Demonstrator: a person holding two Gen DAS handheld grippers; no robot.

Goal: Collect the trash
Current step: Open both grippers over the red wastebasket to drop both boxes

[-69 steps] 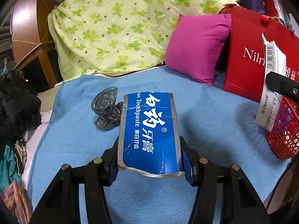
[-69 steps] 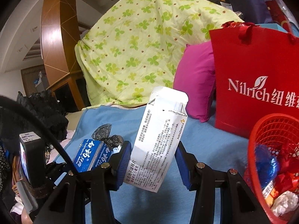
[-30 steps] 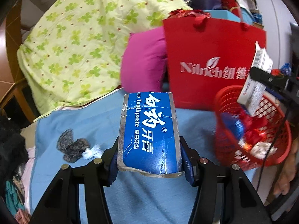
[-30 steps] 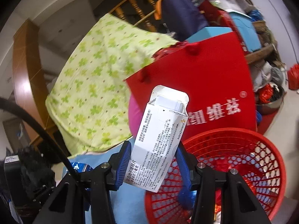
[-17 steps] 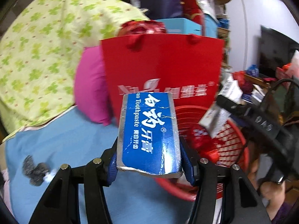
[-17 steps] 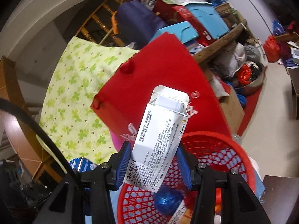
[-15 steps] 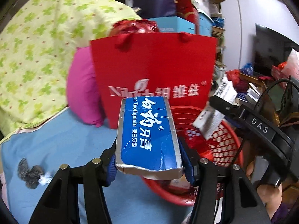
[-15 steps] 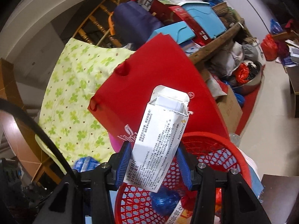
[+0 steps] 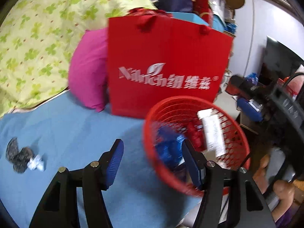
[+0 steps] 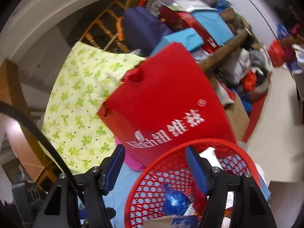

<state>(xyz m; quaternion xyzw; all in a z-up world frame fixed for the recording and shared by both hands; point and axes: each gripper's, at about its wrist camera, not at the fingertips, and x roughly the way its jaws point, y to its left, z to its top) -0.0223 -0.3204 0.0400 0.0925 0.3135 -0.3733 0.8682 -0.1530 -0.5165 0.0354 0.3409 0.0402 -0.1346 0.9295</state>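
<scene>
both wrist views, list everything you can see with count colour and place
basket: one, red mesh, at the blanket's edge, trash inside
white carton: one, white, inside the basket
blue wrapper: one, blue, inside the basket
gift bag: one, red with white lettering, upright behind the basket
pillow: one, pink, beside the gift bag
quilt: one, pale green with clover print, heaped behind the pillow
blanket: one, blue, covering the bed
crumpled trash: dark wad with a white scrap, on the blanket
left gripper: black, blue pads, jaws opening, nothing between
right gripper: same, jaws opening, empty, above the basket
</scene>
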